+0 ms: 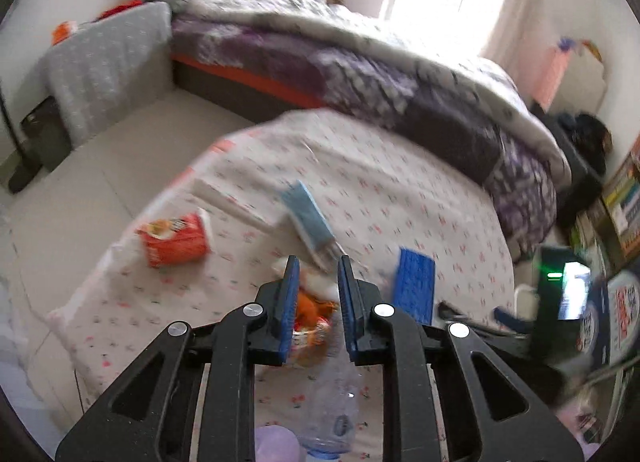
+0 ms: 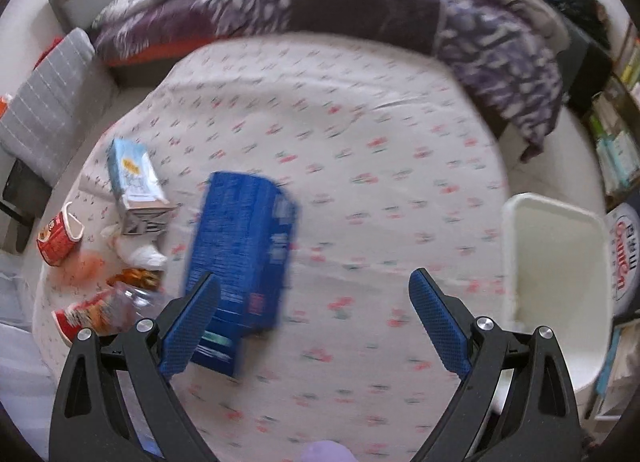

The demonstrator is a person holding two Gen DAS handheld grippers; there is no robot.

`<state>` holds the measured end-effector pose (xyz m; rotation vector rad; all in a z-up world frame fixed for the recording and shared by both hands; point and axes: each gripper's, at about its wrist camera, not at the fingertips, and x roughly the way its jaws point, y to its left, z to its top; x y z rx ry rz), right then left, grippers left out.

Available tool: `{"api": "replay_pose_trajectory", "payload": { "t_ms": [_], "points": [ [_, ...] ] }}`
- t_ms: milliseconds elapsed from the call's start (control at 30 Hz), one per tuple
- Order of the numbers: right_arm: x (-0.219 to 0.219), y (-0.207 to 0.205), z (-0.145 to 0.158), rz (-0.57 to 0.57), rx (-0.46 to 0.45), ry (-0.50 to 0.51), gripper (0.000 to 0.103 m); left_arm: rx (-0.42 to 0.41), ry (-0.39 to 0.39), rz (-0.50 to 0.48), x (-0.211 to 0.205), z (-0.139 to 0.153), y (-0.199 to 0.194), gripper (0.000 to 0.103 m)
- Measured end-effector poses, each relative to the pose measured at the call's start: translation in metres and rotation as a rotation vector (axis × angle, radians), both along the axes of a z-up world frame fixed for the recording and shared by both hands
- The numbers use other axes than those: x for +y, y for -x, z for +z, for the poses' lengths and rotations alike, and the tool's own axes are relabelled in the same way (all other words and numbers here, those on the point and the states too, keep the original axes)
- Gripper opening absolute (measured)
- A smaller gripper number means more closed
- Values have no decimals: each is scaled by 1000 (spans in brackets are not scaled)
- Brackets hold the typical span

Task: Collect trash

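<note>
Left wrist view: left hand-held gripper [image 1: 318, 268] stands slightly parted, empty, over an orange wrapper [image 1: 310, 312]; clear bottle [image 1: 334, 406] lies beneath and may roll.

Right wrist view: right hand-held gripper [image 2: 316, 302] gapes wide; blue box [image 2: 240, 258] touches only its left finger, so closing may knock it. White bin [image 2: 556, 262] waits rightward.

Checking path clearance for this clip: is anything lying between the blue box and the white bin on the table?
Nothing visible does. Between the blue box and the white bin lies only bare floral tablecloth; the right gripper is open.
</note>
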<state>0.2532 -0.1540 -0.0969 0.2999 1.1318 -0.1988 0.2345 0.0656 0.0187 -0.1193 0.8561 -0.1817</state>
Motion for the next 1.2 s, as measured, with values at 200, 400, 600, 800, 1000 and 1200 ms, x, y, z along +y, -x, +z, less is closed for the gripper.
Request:
{"api": "replay_pose_trajectory", "payload": {
  "t_ms": [200, 400, 600, 800, 1000, 1200],
  "points": [
    [27, -34, -24, -35, 97, 2, 92, -35, 53, 22, 25, 19, 6, 20],
    [29, -46, -43, 10, 121, 22, 66, -2, 69, 37, 44, 15, 1, 20],
    [4, -41, -34, -1, 52, -55, 55, 136, 84, 34, 50, -10, -15, 23],
    [-8, -24, -2, 98, -28, -54, 55, 390, 271, 98, 56, -64, -46, 32],
    [-16, 0, 7, 171, -104, -91, 55, 498, 375, 187, 50, -103, -73, 32],
    [-31, 4, 10, 177, -124, -199, 55, 566, 363, 255, 43, -133, -91, 32]
  ]
}}
